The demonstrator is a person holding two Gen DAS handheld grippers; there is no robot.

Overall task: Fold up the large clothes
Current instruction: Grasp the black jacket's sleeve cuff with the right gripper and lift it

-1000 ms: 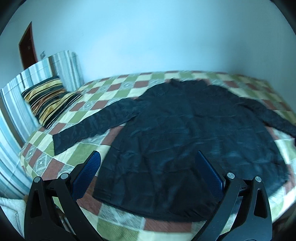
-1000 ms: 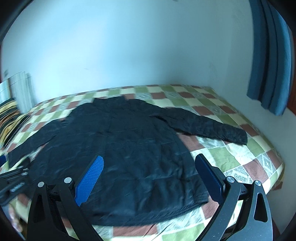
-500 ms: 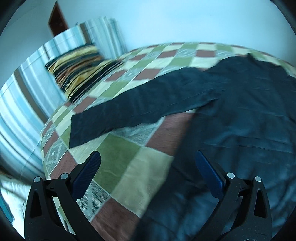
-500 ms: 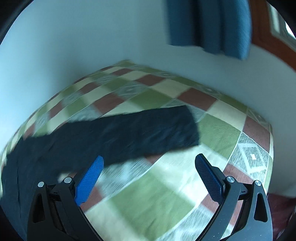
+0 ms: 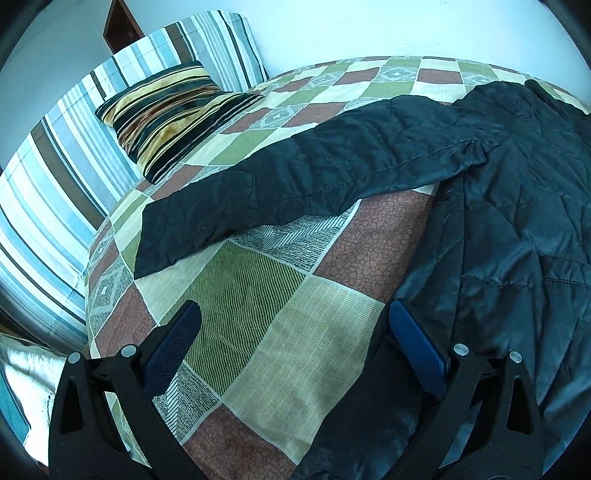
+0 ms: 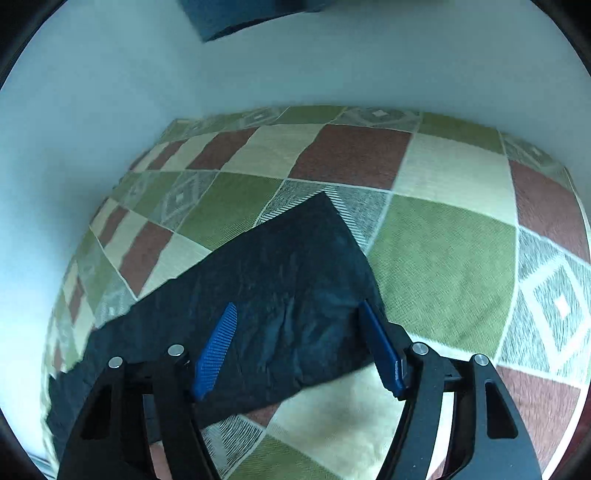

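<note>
A large black quilted jacket (image 5: 517, 240) lies spread flat on a checked bedspread (image 5: 295, 350). Its left sleeve (image 5: 266, 192) stretches out toward the pillow. My left gripper (image 5: 295, 332) is open and hangs low over the bedspread beside the jacket's side edge. One of its fingers (image 5: 413, 343) is over the dark fabric, and nothing is between the fingers. In the right wrist view the other sleeve's cuff end (image 6: 295, 266) lies flat on the bedspread (image 6: 443, 258). My right gripper (image 6: 299, 332) straddles that cuff with its jaws closing, and the pads do not visibly press the fabric.
A striped yellow and black pillow (image 5: 166, 110) leans against a blue-striped headboard cover (image 5: 55, 177) at the bed's head. A pale wall (image 6: 110, 92) runs along the far side of the bed. A blue curtain (image 6: 240, 18) hangs above. The near left bed corner (image 5: 92, 325) drops off.
Both grippers came down close to the bed. The left swung toward the jacket's left side and sleeve. The right swung out to the right sleeve's cuff and its jaws narrowed.
</note>
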